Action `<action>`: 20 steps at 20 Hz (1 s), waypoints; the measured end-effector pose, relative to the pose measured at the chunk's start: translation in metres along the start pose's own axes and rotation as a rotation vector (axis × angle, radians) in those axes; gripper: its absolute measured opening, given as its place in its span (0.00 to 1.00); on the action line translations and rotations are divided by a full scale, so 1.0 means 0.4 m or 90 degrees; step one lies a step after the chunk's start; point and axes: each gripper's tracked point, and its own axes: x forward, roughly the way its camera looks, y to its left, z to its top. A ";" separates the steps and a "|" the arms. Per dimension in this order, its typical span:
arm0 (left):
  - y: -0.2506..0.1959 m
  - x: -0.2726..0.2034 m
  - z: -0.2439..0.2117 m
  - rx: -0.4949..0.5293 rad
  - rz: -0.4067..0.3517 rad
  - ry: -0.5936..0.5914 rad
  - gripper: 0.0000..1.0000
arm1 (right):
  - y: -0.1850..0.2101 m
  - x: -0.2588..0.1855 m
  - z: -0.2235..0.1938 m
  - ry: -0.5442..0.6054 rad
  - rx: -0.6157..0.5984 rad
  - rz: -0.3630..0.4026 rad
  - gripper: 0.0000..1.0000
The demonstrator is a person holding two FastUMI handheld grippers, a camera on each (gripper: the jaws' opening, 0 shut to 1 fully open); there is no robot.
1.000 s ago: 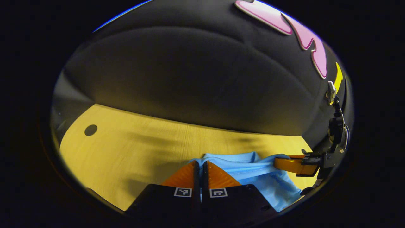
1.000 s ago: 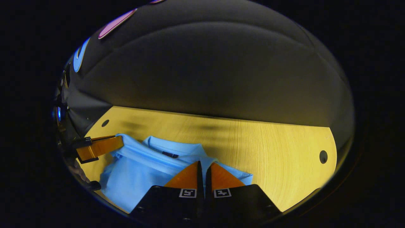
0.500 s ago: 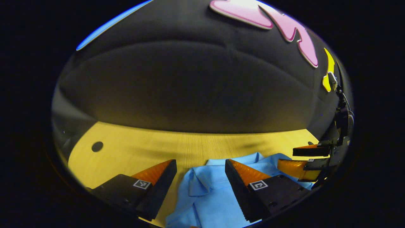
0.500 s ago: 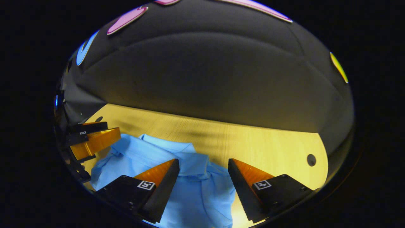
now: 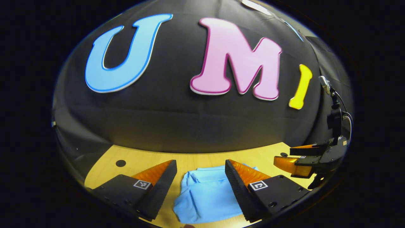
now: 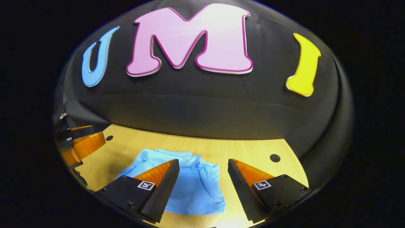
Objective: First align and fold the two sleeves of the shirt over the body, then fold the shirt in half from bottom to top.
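Shirt (image 6: 193,186) looks folded on the table (image 6: 253,152) — left gripper (image 5: 201,177) and right gripper (image 6: 203,177) both spread wide, holding nothing — maybe tidy edges next.

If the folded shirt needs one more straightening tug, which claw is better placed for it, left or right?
Roughly even; slight edge to the right. Both claws, left and right, hang open and empty above the shirt, but the right gripper view shows more of its near edge on the table.

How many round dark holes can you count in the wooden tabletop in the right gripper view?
2: one round dark hole near the table's far left corner, another toward the right. The light blue folded shirt may hide more.
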 end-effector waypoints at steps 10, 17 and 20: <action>-0.097 -0.561 0.086 0.025 -0.030 -0.084 0.97 | 0.074 -0.533 0.078 -0.107 0.023 -0.022 0.96; -0.103 -0.873 -0.016 0.011 -0.044 -0.094 0.97 | 0.137 -0.798 -0.093 -0.076 0.046 -0.002 0.96; -0.110 -0.947 -0.046 0.022 -0.049 -0.089 0.97 | 0.158 -0.883 -0.140 -0.070 0.074 0.007 0.96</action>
